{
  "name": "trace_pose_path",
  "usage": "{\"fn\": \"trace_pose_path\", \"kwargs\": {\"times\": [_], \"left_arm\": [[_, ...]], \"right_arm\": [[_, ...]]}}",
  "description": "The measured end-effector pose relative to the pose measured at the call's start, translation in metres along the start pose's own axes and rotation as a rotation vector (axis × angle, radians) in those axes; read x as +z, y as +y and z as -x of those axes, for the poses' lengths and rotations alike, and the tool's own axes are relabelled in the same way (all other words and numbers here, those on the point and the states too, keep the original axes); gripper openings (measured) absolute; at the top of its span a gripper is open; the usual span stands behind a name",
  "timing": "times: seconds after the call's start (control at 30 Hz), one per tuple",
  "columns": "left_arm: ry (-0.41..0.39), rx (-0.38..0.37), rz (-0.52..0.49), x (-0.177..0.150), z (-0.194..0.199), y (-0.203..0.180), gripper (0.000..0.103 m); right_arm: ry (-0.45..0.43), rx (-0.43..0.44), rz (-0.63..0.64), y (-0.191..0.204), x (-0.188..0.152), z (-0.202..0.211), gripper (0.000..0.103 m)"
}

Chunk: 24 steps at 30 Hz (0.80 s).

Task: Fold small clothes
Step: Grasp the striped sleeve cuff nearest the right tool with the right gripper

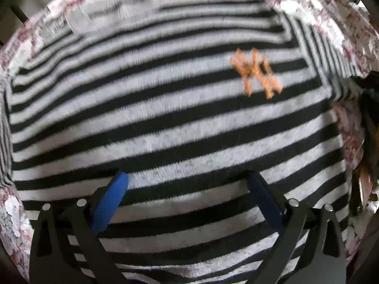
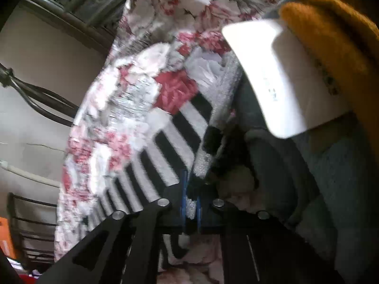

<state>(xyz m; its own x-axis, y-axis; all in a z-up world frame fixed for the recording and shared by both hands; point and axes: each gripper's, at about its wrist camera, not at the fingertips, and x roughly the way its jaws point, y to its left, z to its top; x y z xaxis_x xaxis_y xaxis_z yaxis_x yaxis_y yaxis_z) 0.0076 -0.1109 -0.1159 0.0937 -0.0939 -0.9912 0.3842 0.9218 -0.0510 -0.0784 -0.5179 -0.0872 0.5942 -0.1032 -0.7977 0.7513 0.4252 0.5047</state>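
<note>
The left gripper (image 1: 187, 203) hangs straight over a black-and-white striped sweater (image 1: 165, 123), its blue-padded fingers (image 1: 110, 203) spread wide with only the knit between and below them; the pads press on nothing, so the jaws are released. The sweater lies spread flat on a table covered with a red-and-white flowered cloth (image 1: 14, 215), which shows as a border round the garment. An orange stitched emblem (image 1: 255, 73) sits on the chest, toward the upper right of this view, and the pale ribbed collar (image 1: 123, 7) lies at the far edge.

In the right wrist view, the right gripper (image 2: 190, 196) is clenched: its thin blue pads stand almost together, pinching a pale ribbed edge of the sweater (image 2: 199, 165) between them. The striped body (image 2: 170, 137) runs away up and left from that grip over the flowered cloth (image 2: 123, 94). Just right of the pinch is a dark, blurred shape I cannot identify. Farther off, at the upper right, a white smooth object (image 2: 289, 78) lies against mustard-yellow fabric (image 2: 331, 28); what either is I cannot tell. No container is visible in either view.
</note>
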Motion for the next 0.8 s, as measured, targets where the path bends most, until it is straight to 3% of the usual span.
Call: {"fn": "trace_pose_path", "kwargs": {"times": [0.13,0.33,0.63,0.8], "left_arm": [[-0.009,-0.052,0.016,-0.001,-0.005,0.007,0.099],[0.013,-0.049,0.04,0.002,0.008,0.008,0.098],[-0.14,0.004,0.051,0.007,0.075,0.014,0.098],[-0.154,0.02,0.086,0.011,0.069,0.039,0.098]], "right_arm": [[-0.021,0.059,0.04,0.017,0.0,0.018,0.007],[-0.022,0.124,0.125,0.046,-0.005,0.042,0.007],[-0.018,0.184,0.233,0.091,-0.023,0.065,0.007],[-0.014,0.213,0.278,0.11,-0.038,0.077,0.007]]}}
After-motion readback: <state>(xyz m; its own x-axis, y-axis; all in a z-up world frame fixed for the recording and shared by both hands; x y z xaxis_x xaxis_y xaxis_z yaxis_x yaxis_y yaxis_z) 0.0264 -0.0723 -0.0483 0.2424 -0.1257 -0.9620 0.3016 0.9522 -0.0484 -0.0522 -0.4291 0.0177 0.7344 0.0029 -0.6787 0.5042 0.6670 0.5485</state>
